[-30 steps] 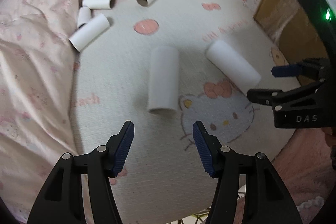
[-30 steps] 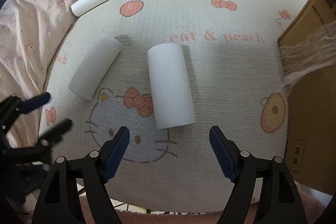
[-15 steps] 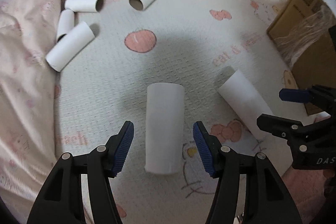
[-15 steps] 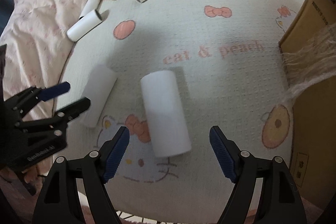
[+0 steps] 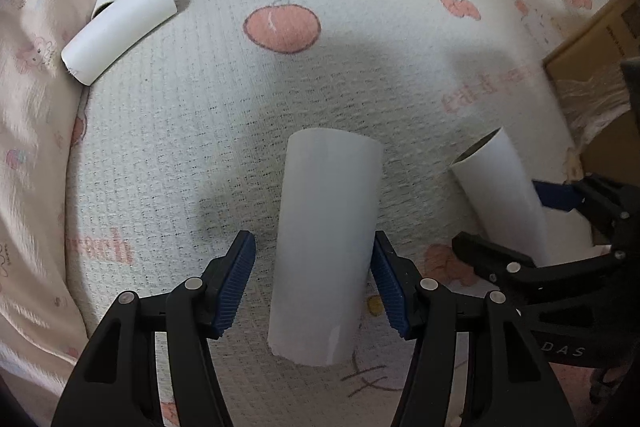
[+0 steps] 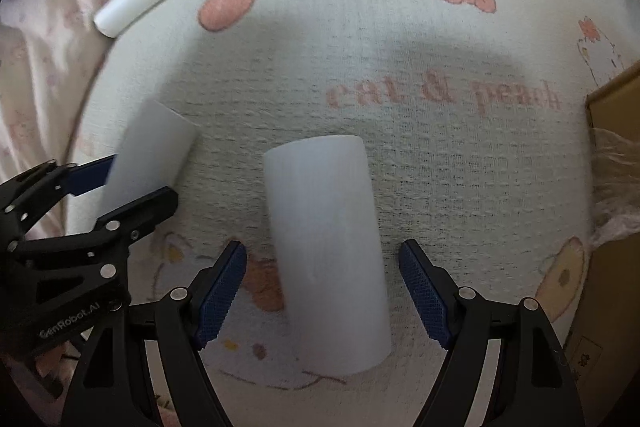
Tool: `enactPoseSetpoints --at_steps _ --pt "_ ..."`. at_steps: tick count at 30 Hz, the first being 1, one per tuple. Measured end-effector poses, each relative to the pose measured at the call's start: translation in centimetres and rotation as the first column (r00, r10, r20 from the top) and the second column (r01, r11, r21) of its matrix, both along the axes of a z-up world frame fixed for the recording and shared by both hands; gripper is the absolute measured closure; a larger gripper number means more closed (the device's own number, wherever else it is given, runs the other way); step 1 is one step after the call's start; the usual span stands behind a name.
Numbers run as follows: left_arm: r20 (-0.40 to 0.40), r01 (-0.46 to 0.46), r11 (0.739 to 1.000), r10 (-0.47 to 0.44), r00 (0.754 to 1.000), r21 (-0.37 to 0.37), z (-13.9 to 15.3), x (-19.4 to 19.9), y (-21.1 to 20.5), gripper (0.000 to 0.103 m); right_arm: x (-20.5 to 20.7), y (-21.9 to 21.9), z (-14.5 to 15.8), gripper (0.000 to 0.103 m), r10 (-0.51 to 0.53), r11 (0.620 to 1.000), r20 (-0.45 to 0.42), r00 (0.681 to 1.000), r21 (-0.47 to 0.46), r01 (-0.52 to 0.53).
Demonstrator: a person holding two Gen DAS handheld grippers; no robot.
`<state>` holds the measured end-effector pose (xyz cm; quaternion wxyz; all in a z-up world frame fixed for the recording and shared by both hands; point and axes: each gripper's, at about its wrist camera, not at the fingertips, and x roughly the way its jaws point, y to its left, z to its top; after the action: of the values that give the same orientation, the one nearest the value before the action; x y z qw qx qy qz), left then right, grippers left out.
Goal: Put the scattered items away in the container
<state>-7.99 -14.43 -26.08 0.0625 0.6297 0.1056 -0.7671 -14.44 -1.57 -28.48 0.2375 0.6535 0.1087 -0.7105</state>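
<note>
Cardboard, light and crushable, so I'd pinch each tube mid-length gently: my left gripper (image 5: 312,285) straddles one tube (image 5: 326,247) on the blanket (image 5: 200,131), my right gripper (image 6: 322,293) another tube (image 6: 326,259), both wide open, holding nothing.

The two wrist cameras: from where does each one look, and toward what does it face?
Left wrist: sits behind the open left gripper, facing down at the left tube between its fingers; the right gripper shows at right.
Right wrist: sits behind the open right gripper, facing down at the right tube; the left gripper shows at left.
Shared: both tubes, the blanket, four far tubes.
</note>
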Motion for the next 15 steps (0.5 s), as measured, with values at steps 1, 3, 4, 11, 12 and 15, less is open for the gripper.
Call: enactPoseSetpoints --at_steps 1,3,4,11,12,15 --pt "-0.001 -0.007 1.0 0.007 1.0 -0.001 -0.1 0.0 0.0 0.041 -0.1 -0.1 0.0 0.026 -0.001 1.0 -0.001 1.0 0.003 0.001" --pt "-0.001 -0.024 1.0 0.024 1.0 0.012 -0.3 0.0 -0.1 0.041 -0.2 -0.1 0.0 0.028 -0.017 1.0 0.0 1.0 0.003 0.017" --pt "0.0 -0.029 0.999 0.029 1.0 0.016 -0.4 0.0 -0.1 0.041 -0.2 -0.1 -0.1 0.03 -0.025 1.0 -0.002 1.0 0.005 0.025" --pt "-0.003 0.002 0.999 -0.002 1.0 -0.04 -0.5 0.5 1.0 0.053 0.2 -0.5 0.1 0.055 -0.008 0.998 -0.046 0.999 0.068 0.011" --pt "-0.001 0.002 0.999 -0.002 1.0 -0.035 -0.6 0.8 1.0 0.053 0.2 -0.5 0.2 0.056 -0.014 0.998 -0.044 0.999 0.061 0.017" --pt "0.005 -0.002 1.0 0.002 1.0 -0.025 -0.6 1.5 1.0 0.053 0.5 -0.4 0.3 0.056 -0.021 0.998 -0.037 0.999 0.053 0.023"
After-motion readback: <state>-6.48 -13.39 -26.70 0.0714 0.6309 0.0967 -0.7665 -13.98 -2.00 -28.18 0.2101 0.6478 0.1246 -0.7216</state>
